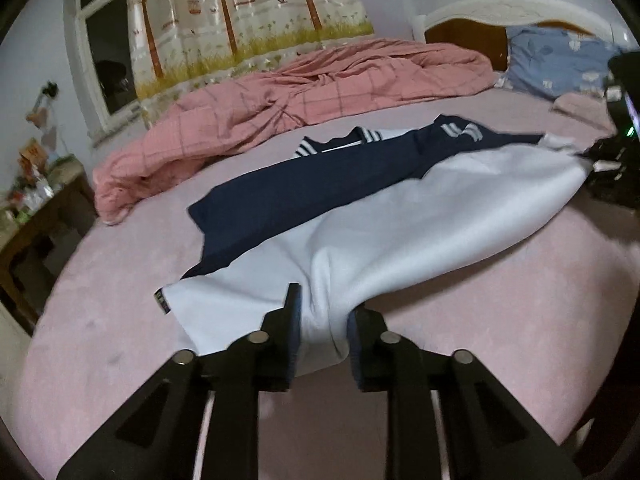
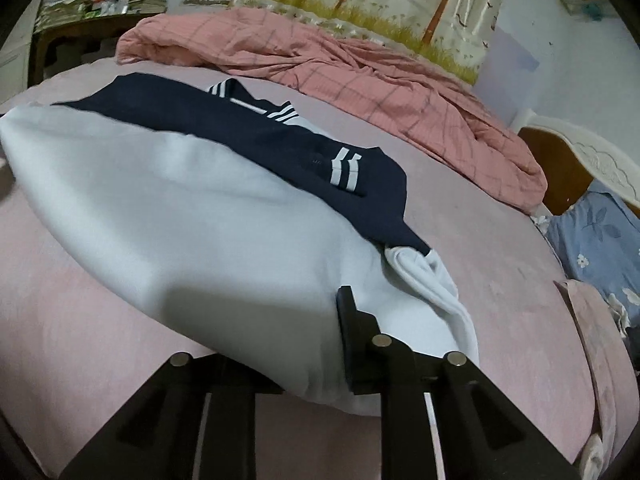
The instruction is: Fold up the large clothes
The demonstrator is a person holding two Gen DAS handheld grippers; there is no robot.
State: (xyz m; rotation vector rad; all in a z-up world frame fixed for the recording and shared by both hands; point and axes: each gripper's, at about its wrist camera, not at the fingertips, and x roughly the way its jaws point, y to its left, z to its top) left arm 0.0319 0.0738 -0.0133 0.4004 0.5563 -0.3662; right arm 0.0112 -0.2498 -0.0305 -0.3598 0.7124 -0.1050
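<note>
A large white and navy garment (image 1: 400, 208) with white stripes lies across the pink bed sheet (image 1: 120, 320). My left gripper (image 1: 322, 320) is shut on a bunched fold of its white hem, with cloth between the fingers. The garment also shows in the right wrist view (image 2: 180, 208). My right gripper (image 2: 316, 320) is shut on the white hem at the other end; only its right finger (image 2: 352, 320) shows, the left one is hidden under the cloth. The right gripper also appears at the far right of the left wrist view (image 1: 600, 168), holding the stretched white edge.
A crumpled pink checked duvet (image 1: 300, 96) lies along the far side of the bed. A blue floral pillow (image 1: 560, 60) rests by the headboard (image 1: 460, 32). A cluttered wooden table (image 1: 32, 216) stands at the left, beside a window and tree-print curtain (image 1: 248, 12).
</note>
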